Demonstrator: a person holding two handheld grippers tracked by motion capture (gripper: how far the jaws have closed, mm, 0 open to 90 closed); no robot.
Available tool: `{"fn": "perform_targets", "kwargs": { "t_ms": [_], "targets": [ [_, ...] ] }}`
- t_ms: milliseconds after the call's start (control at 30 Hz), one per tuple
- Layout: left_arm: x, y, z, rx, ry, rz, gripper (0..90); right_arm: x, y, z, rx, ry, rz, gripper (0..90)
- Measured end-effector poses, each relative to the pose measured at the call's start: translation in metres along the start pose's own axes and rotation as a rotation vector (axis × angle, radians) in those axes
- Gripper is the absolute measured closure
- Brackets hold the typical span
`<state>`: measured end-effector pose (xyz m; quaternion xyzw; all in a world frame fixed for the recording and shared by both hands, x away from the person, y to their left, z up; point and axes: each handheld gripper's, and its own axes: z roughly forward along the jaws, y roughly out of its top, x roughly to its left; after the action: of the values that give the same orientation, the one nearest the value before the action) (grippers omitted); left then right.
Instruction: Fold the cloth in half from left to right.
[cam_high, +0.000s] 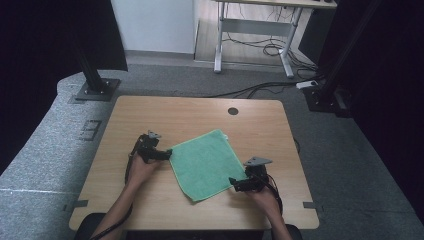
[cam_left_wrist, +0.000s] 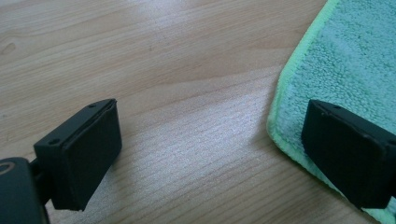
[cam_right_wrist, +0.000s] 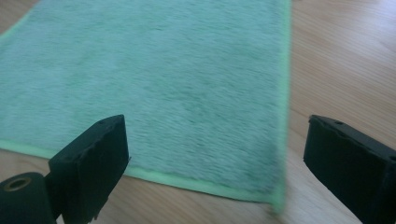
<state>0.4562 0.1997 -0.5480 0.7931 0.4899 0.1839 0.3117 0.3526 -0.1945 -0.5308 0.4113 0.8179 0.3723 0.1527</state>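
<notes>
A green cloth lies flat and spread out on the wooden table, turned at a slant, between the person's two hands. The left gripper sits at the cloth's left corner with its jaws wide apart; in its own view one jaw is over the cloth's rounded corner and the other over bare wood. The right gripper is at the near right corner, jaws also spread wide, straddling that corner without gripping it.

Dim, soft overhead light on the table; dark surroundings; right gripper view slightly blurred.
</notes>
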Motion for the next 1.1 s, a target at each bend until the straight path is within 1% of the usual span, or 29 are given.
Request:
{"fn": "perform_targets", "kwargs": {
  "t_ms": [233,500,767,867,1100],
  "targets": [
    [0.0,0.0,0.0,-0.001,-0.002,0.003,5.9,0.022,0.007,0.007,0.008,0.083,-0.045,7.3],
    [0.0,0.0,0.0,0.001,-0.002,0.005,5.9,0.047,0.013,0.014,0.015,0.162,-0.097,9.0],
    [0.0,0.0,0.0,0.0,-0.001,0.005,5.9,0.072,0.017,0.022,0.033,0.239,-0.14,12.7],
    [0.0,0.0,0.0,0.001,-0.002,0.005,5.9,0.084,0.019,0.027,0.038,0.266,-0.161,12.8],
    [0.0,0.0,0.0,-0.003,-0.001,0.003,5.9,0.105,0.021,0.035,0.061,0.323,-0.191,13.1]
  ]
}}
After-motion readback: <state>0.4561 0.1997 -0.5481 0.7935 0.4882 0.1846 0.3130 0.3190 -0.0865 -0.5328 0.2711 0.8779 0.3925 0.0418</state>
